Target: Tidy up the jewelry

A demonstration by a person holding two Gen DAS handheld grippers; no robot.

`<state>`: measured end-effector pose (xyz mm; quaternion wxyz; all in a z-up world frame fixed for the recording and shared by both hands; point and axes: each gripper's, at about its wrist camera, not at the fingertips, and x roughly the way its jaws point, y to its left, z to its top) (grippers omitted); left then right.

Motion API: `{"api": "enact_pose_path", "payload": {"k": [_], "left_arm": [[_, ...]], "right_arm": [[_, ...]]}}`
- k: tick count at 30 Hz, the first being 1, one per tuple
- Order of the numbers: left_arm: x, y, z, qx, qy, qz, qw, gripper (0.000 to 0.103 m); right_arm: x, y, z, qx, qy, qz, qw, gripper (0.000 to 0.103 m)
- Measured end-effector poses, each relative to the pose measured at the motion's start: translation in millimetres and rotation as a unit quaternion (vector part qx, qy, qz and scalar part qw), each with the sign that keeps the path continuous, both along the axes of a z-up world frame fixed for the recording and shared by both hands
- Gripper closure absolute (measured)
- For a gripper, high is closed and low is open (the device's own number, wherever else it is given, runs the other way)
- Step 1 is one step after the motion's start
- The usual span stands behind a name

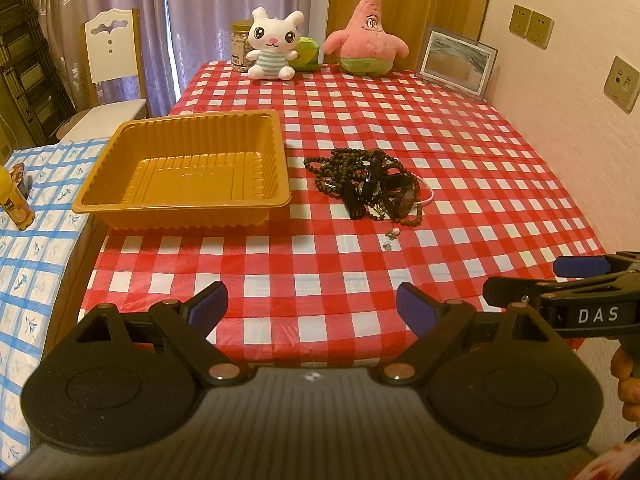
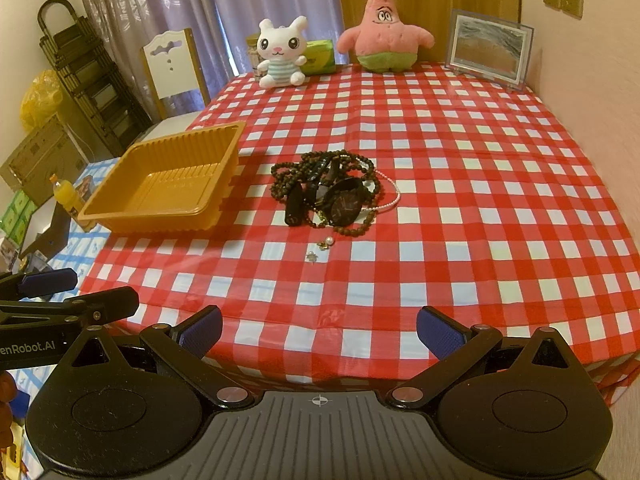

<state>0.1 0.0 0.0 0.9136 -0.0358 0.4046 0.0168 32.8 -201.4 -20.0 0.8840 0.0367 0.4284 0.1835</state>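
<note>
My left gripper (image 1: 312,308) hangs over the near edge of the surface (image 1: 460,152), its jaws spread wide with nothing between the blue pads. My right gripper (image 2: 318,332) sits alongside at the same edge, jaws just as wide and just as empty. Each one shows at the border of the other's view, close beside but not touching.

The jewelry lies in one tangled heap (image 2: 332,194) near the middle of the red-and-white checked cloth, well ahead of both of my grippers. Dark bead strands (image 1: 332,168) loop through it, a black wristwatch (image 2: 346,204) rests face-up on the near side, and a thin strand of pale pearls (image 2: 390,200) curls out on the right. Two small loose pieces, one with a pearl (image 2: 329,241) and a smaller silvery one (image 2: 311,256), lie on the cloth just in front of the heap, apart from it.

A ribbed golden-brown plastic tray (image 1: 100,196) stands to the left of the heap, near it but not touching, at the cloth's left edge. I can see nothing inside it.

At the far end stand a white bunny plush (image 1: 272,44), a pink starfish plush (image 1: 366,38) and a framed picture (image 1: 456,62) leaning toward the wall.
</note>
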Motion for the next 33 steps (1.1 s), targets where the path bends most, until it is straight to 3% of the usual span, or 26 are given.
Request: {"api": "enact_pose_path", "payload": {"k": [33], "left_arm": [[-1.2,1.8,-3.2,-0.002,0.001,0.000,1.0000,0.013]], "right_arm": [[3.8,1.1,-0.4,0.000,0.000,0.002,1.000,0.000]]}}
